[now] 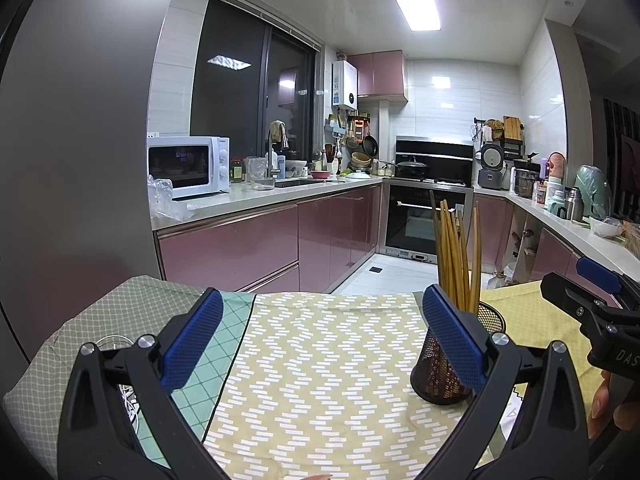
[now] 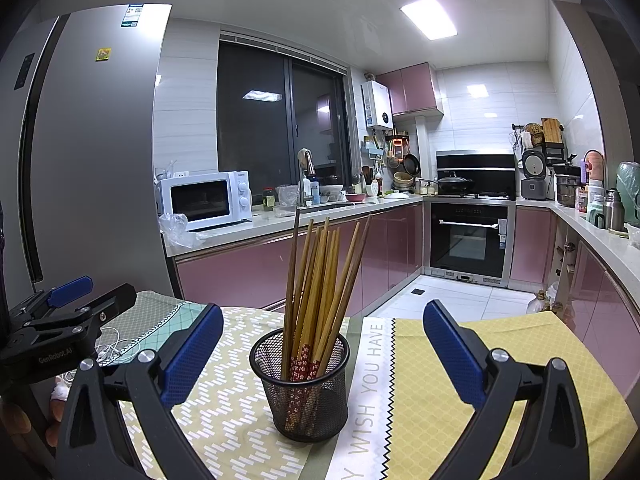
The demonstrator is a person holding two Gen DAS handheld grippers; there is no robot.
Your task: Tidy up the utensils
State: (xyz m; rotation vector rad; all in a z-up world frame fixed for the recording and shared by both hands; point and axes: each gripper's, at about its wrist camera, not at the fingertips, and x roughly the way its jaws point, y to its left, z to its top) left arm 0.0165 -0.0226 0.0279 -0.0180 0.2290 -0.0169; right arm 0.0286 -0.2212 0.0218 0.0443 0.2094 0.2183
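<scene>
1. Both claws are hanging wide apart with nothing in them. The right gripper (image 2: pixel 323 350) is pointing straight at the mesh cup (image 2: pixel 300 384), which is standing between its blue pads (image 2: pixel 192 356) with air on both sides. The left gripper (image 1: pixel 322 332) is looking mostly at bare tablecloth (image 1: pixel 320 360), with the same cup (image 1: pixel 444 368) sitting just behind its right-hand pad.

2. The chopsticks (image 2: pixel 320 280) are standing bundled in that cup, fanning out at the top and leaning every which way. The cup is sitting upright on the patterned cloth near the middle of the table, and no loose sticks are showing on the cloth.

3. My read on handling: the sticks look like light, stiff wood or bamboo with a fairly smooth finish, so I'm guessing they're prone to rolling or pivoting in a pinch.

4. If one needs pulling, I'd be grabbing it on the bare upper shaft well above the rim, where it's standing clear of its neighbours, pads across the stick.

5. The cup looks light and thin, wire mesh, probably a bit springy. I'd be squeezing it low across the body rather than the rim, since the tall load is making it tippy.

6. White earphone cable (image 2: pixel 116 346) is lying over on the left side, well clear.
</scene>
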